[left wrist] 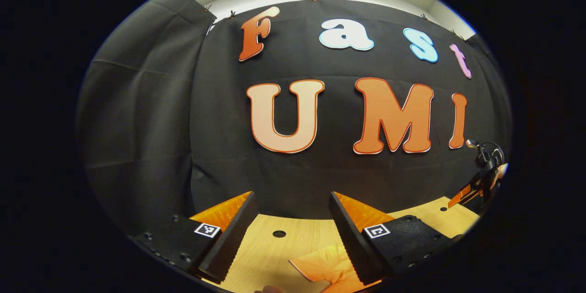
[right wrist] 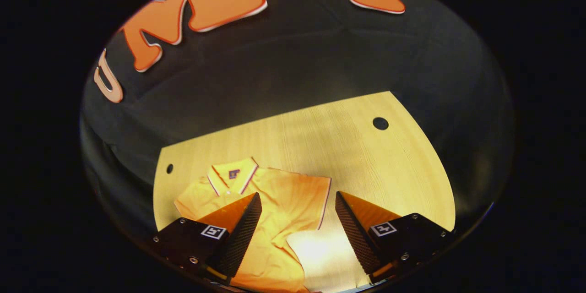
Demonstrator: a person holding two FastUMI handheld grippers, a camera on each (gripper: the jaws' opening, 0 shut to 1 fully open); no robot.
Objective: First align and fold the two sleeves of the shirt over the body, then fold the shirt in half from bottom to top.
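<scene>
In the left gripper view, the left gripper (left wrist: pixel 293 219) hangs spread above the table (left wrist: pixel 270 252), a bit of the shirt (left wrist: pixel 320 268) at 6 o'clock. In the right gripper view, the right gripper (right wrist: pixel 297 217) is spread over the shirt's sleeve (right wrist: pixel 316 201); judging by this, pinch the sleeve's hem cleanly and lay it flat toward 9 o'clock.
</scene>
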